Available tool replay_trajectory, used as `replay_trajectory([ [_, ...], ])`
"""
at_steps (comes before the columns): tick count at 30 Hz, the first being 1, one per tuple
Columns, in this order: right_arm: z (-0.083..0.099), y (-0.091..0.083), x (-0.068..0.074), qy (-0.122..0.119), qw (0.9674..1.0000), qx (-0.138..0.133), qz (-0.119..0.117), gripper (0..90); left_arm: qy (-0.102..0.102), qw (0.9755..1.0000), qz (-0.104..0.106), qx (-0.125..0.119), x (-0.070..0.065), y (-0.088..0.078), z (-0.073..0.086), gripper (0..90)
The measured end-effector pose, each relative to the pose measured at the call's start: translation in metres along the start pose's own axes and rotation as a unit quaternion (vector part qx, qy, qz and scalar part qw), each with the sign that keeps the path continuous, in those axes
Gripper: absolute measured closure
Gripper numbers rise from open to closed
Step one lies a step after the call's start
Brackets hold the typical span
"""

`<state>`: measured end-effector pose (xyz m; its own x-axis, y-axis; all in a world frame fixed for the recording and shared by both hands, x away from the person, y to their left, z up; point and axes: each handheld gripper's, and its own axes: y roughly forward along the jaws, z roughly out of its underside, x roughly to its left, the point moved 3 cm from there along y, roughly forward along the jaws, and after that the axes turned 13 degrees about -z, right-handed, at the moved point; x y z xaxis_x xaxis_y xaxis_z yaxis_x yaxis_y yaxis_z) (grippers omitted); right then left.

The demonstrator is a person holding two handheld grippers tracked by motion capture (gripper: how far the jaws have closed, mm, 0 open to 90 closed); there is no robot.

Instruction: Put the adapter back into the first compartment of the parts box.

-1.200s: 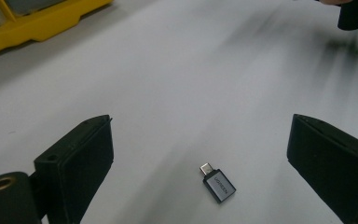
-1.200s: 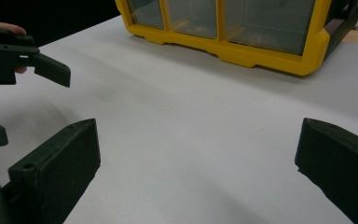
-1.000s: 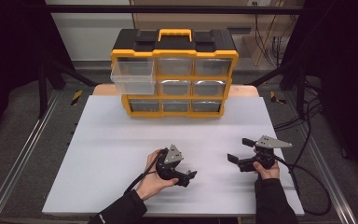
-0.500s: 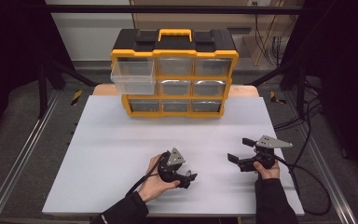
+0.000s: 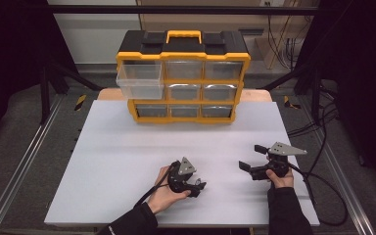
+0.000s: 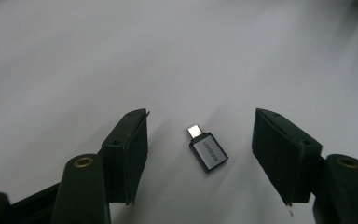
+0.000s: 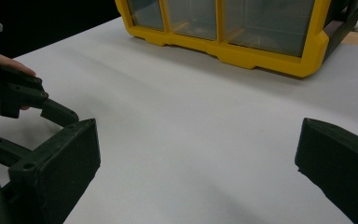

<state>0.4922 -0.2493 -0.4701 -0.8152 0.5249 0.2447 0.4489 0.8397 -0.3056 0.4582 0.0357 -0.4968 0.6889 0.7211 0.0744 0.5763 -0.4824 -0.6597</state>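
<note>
A small grey USB adapter (image 6: 208, 152) with a metal plug lies flat on the white table (image 5: 127, 161). My left gripper (image 6: 200, 114) points down over it, one jaw on each side. The jaws have just been closing, with the adapter between them, but neither pad touches it. In the high view the left gripper (image 5: 198, 188) is low at the table's front middle. My right gripper (image 5: 252, 157) hovers at the front right, open with nothing between its jaws (image 7: 196, 130). The left gripper (image 7: 23, 98) also shows at the left edge of the right gripper view.
A yellow and black drawer organiser (image 5: 183, 78) stands at the back of the table, its top left clear drawer (image 5: 139, 81) pulled out. Its lower drawers face the right gripper (image 7: 242, 46). Cables (image 5: 323, 181) trail off the right side.
The left gripper's jaws have drawn closer together while the hand stayed almost in place at the front of the table. The right gripper has not moved.
</note>
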Motion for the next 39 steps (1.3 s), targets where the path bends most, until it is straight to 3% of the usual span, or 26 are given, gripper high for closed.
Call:
replay_trajectory([
  [19, -0.0002, -0.0002, 0.0000, 0.000, 1.0000, -0.001, 0.000, 0.5, -0.009, 0.9998, -0.001, 0.016, -0.0012, 0.0014, 0.0013, 57.0],
  [39, -0.0004, -0.0005, 0.0001, 0.000, 1.0000, -0.001, 0.000, 0.5, -0.004, 0.9997, -0.008, 0.024, -0.0047, 0.0008, 0.0019, 68.3],
])
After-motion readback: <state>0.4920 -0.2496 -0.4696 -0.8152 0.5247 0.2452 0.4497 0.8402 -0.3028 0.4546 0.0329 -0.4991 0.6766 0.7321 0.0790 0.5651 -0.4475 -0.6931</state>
